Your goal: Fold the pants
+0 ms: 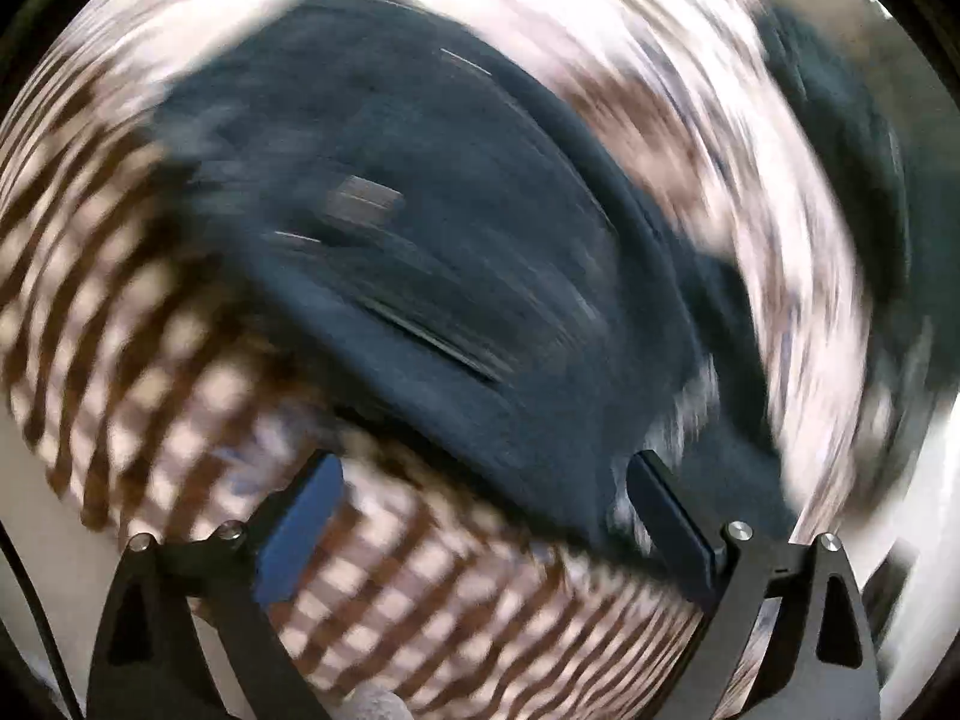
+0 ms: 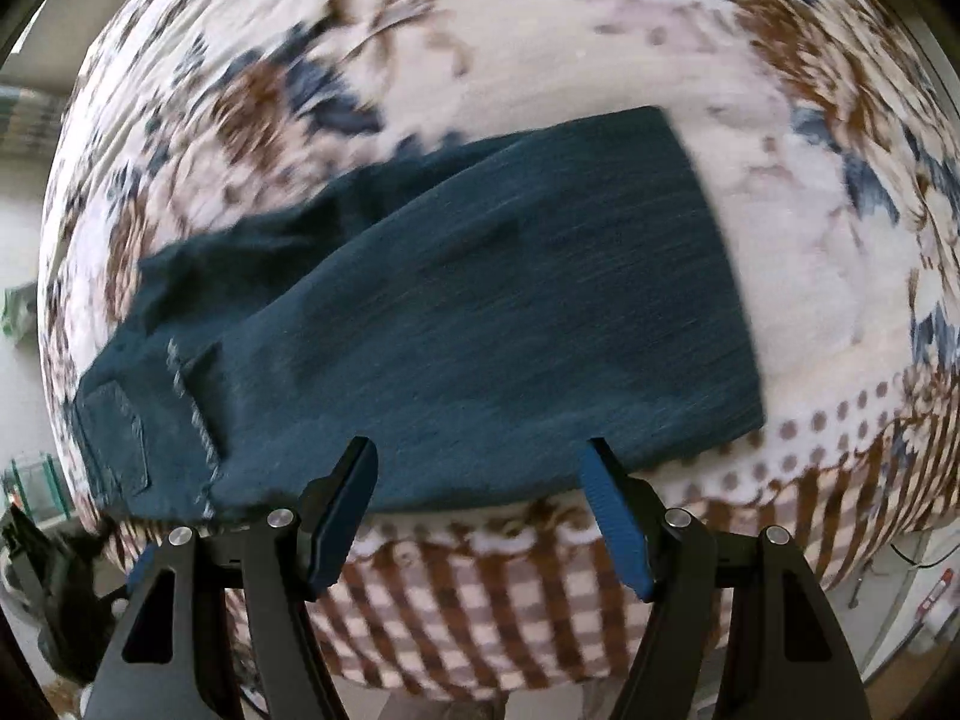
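Garment: dark blue denim pants (image 2: 456, 312), folded so that one leg lies over the other, laid flat in a long band across the middle of the right wrist view.
Hem end: the straight cut edge of the leg lies at the right of that view, square and flat.
Waist end: at the left, a back pocket (image 2: 114, 438) with pale stitching shows, next to a seam with a frayed light edge; a second layer of denim sticks out behind the top leg there.
Surface under it: a patterned cloth (image 2: 540, 42), white with brown and blue flowers, a row of brown dots and a brown-and-white checked border along the near edge; the pants rest on the flowered part, just inside the dotted row. Whether a desk or a bed lies beneath, I cannot tell.
Left view: heavily smeared; the pants (image 1: 432, 228) show as a dark blue mass over the checked border, with a pale label-like patch and a dark slit that may be a pocket opening.
Left gripper (image 1: 486, 480): fingers spread wide, nothing between them; the right-hand finger overlaps the denim edge in the picture, contact unclear.
Right gripper (image 2: 480, 468): fingers apart, hanging over the near long edge of the pants, gripping nothing.
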The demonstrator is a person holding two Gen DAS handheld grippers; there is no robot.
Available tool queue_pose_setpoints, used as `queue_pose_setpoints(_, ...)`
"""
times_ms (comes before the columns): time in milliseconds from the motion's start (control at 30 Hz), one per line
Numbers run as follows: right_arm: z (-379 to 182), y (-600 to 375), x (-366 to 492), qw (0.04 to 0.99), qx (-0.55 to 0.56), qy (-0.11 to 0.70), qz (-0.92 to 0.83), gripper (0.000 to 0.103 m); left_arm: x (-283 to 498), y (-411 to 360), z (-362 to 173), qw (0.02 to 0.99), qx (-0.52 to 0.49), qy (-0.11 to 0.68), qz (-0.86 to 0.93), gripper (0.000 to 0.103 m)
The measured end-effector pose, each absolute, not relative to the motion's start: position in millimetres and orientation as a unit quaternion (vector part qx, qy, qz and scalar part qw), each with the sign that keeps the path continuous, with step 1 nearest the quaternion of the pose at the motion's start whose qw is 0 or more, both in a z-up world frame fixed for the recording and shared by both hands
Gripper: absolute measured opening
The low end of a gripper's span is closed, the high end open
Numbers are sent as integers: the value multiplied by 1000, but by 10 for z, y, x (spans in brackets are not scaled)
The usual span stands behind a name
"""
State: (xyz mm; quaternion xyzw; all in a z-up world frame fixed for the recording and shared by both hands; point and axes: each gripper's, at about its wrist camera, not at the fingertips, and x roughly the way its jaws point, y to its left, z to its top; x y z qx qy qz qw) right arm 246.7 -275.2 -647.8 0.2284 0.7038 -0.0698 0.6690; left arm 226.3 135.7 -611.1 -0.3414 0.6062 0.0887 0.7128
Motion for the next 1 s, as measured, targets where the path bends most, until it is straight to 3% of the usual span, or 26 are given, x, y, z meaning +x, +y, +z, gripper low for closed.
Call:
queue_pose_setpoints(167,-6475,-2335,2635,667,201,715,-65,72,2082,2145,-6408,658,-485,542,195,101)
queue_pose_setpoints(267,-6553,-2085,2766,664,203,716,-69,72,2107,2359,-6448,659,-516,498,226,100)
queue_pose_setpoints(333,-6612,-1938,2851,661,206,718,-68,72,2218,2517,-6426,686,-492,485,230,77)
queue_pose_setpoints(367,-6636,-1854,2890,661,203,719,-67,72,2272,2570,-6405,698,-479,481,230,56)
queue_pose_setpoints(400,-6654,-1774,2919,662,198,720,-66,72,2331,2600,-6416,709,-473,475,220,43)
queue_pose_setpoints(467,-6688,-1630,2960,662,188,723,-63,72,2400,2742,-6508,711,-477,473,207,43)
queue_pose_setpoints(633,-6745,-1421,2976,657,181,729,-55,72,2289,2845,-6697,687,-535,460,176,55)
queue_pose_setpoints(767,-6765,-1380,2957,653,183,733,-55,72,2312,2803,-6684,695,-531,457,162,66)
queue_pose_setpoints(833,-6781,-1365,2952,652,182,734,-56,72,2395,2770,-6660,699,-518,463,167,66)
queue_pose_setpoints(867,-6782,-1370,2953,653,181,733,-57,72,2440,2744,-6615,709,-506,461,168,60)
queue_pose_setpoints(900,-6790,-1407,2964,653,181,733,-58,72,2468,2719,-6569,719,-493,460,171,46)
queue_pose_setpoints(1000,-6783,-1484,2987,657,180,730,-63,72,2481,2653,-6401,743,-454,460,176,30)
